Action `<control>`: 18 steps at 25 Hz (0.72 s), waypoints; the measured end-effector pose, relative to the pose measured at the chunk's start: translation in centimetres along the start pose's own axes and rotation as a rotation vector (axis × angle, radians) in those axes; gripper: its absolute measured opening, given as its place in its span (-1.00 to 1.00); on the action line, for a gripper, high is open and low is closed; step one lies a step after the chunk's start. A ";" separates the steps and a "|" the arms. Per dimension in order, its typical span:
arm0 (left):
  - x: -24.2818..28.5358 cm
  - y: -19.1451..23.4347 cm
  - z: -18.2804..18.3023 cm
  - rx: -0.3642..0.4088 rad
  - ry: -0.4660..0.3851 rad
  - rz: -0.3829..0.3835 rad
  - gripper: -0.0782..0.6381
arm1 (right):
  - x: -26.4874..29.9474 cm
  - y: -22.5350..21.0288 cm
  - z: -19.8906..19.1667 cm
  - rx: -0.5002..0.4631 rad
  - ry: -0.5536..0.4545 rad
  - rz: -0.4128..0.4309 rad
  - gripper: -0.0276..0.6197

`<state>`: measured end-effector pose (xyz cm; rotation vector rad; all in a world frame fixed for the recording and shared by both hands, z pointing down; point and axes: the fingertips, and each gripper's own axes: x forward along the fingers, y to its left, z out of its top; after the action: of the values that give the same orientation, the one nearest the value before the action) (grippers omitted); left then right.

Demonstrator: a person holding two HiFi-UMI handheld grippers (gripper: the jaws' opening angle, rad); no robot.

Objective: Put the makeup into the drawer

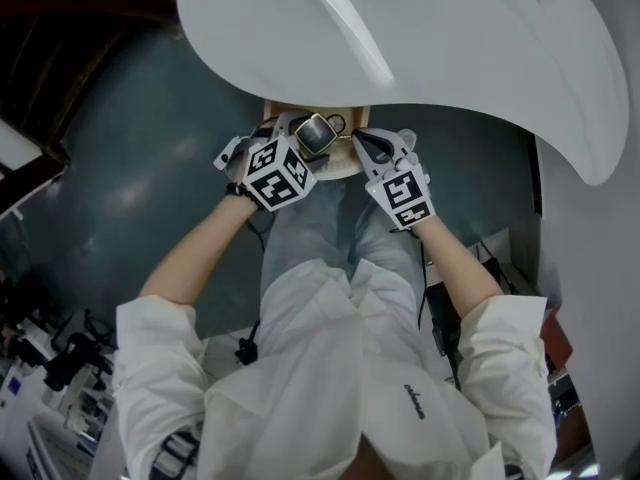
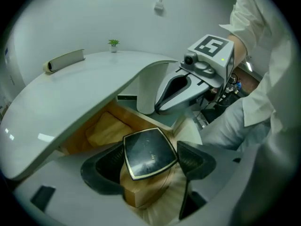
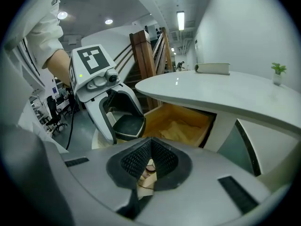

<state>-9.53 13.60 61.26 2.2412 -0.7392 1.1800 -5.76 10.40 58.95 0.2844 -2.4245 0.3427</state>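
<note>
Head view: left gripper [image 1: 312,134] and right gripper [image 1: 366,148] over a wooden drawer [image 1: 345,171] open under the glossy white curved surface [image 1: 450,48]. Left gripper view: ribbed jaws clamp the makeup compact [image 2: 149,153], a gold-rimmed black rounded square, above the drawer, which holds crumpled tan material [image 2: 101,128]. Right gripper view: jaws pressed together, empty.

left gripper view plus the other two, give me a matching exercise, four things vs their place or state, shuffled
Things:
1. compact
2. drawer
3. right gripper
4. small plant

Places or states:
A. standing on the table
B. jaws together
C. pulled open, under the table
D. clamped in the left gripper

Pairs: 1-D, 2-C, 3-B, 4-A
</note>
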 end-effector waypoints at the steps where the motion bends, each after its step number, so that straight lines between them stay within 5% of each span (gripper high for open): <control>1: 0.4 0.0 -0.3 0.020 0.010 -0.010 0.25 | 0.4 -0.1 -0.2 -0.003 0.007 0.000 -0.86; 12: 4.4 0.5 -0.4 0.166 0.077 -0.051 0.25 | 1.8 -1.0 -1.2 0.033 0.012 -0.032 -0.86; 18: 6.3 1.2 0.6 0.175 0.083 -0.054 0.25 | 1.6 -1.4 -1.8 0.046 0.011 -0.049 -0.86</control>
<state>-6.98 10.95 66.50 2.3206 -0.5589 1.3489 -5.54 9.44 61.54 0.3602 -2.3966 0.3773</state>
